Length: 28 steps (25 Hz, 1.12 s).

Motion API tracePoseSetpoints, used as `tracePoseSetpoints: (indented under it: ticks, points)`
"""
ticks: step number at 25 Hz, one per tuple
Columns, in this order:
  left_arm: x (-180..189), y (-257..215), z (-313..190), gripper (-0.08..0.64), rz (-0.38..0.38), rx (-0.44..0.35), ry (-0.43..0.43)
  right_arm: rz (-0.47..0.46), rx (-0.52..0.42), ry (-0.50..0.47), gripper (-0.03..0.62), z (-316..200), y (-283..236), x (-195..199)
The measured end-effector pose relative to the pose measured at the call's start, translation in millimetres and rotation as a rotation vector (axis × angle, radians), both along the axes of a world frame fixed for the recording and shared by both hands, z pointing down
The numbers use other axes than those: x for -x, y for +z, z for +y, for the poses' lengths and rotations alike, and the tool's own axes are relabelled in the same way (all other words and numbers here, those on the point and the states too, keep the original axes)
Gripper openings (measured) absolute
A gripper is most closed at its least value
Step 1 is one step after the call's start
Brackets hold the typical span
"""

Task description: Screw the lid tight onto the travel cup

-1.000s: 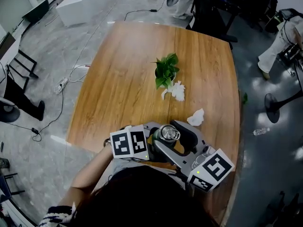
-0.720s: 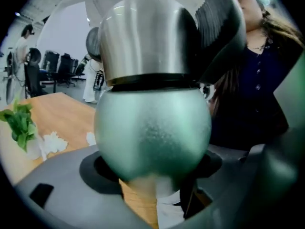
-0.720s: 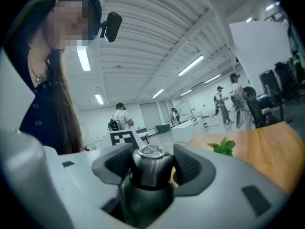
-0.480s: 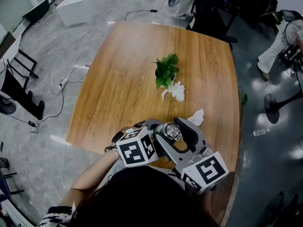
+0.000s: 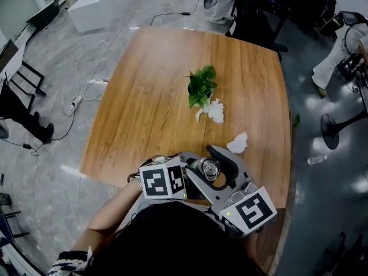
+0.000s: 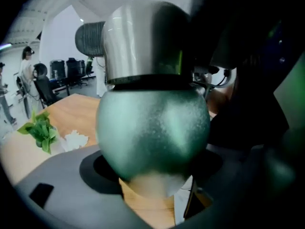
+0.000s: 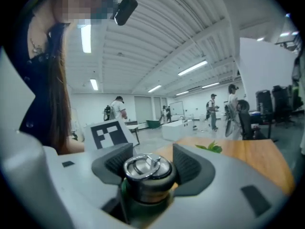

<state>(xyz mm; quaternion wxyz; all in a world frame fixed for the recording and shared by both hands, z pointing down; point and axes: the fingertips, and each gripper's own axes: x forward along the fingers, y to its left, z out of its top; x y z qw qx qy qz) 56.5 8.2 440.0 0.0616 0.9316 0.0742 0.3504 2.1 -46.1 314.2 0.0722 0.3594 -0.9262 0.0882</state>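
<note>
1. A wooden table (image 5: 155,96) stands on a grey floor in an open office hall lit by ceiling strip lights.
2. At the table's near edge, the person's left forearm (image 5: 106,214) reaches forward, with both grippers drawn in close to the body.
3. The left gripper (image 6: 155,167) comes in from the left, its marker cube facing up. Its jaws are clamped on the rounded green body of the travel cup (image 6: 152,128).
4. The right gripper (image 7: 150,170) angles in from the near right and meets the cup from the opposite side. Its ribbed pads (image 7: 113,163) press both sides of the steel lid (image 7: 143,171), which sits on top of the cup with its ring handle lying flat.
5. The cup is upright between the two grippers, over the near edge of the table.
6. Just beyond lies a crumpled tissue (image 5: 237,143).
7. Farther on, a second tissue (image 5: 214,110) sits beside a small green plant (image 5: 201,85) at mid-table.
8. In the background, people stand among desks and chairs.
</note>
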Motion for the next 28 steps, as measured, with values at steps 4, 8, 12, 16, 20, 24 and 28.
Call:
tracePoseSetpoints:
  ticks: [4,8,12,16,20,24,28]
  points:
    - [0,9,-27,0.4,-0.079,-0.116,-0.184,-0.005,0.032,0.128,0.268,-15,8,-14]
    - [1,7,-23,0.4,-0.055,-0.109,-0.137,-0.037,0.037,0.042,0.27,-7,3,-10]
    - [-1,-16,16,0.4,0.107,0.132,0.077,-0.122,0.028,-0.107,0.27,9,-14,-5]
    - [-5,-12,8,0.4,0.072,0.107,0.005,-0.085,0.002,-0.034,0.27,1,-10,-9]
    - [0,7,-28,0.4,-0.082,-0.095,-0.18,0.003,0.019,0.115,0.27,-14,5,-18]
    - [10,16,-40,0.4,-0.149,-0.214,-0.185,0.034,0.021,0.087,0.27,-11,10,-14]
    - [6,3,-13,0.4,0.014,-0.026,-0.032,0.001,0.014,-0.012,0.27,0,3,-8]
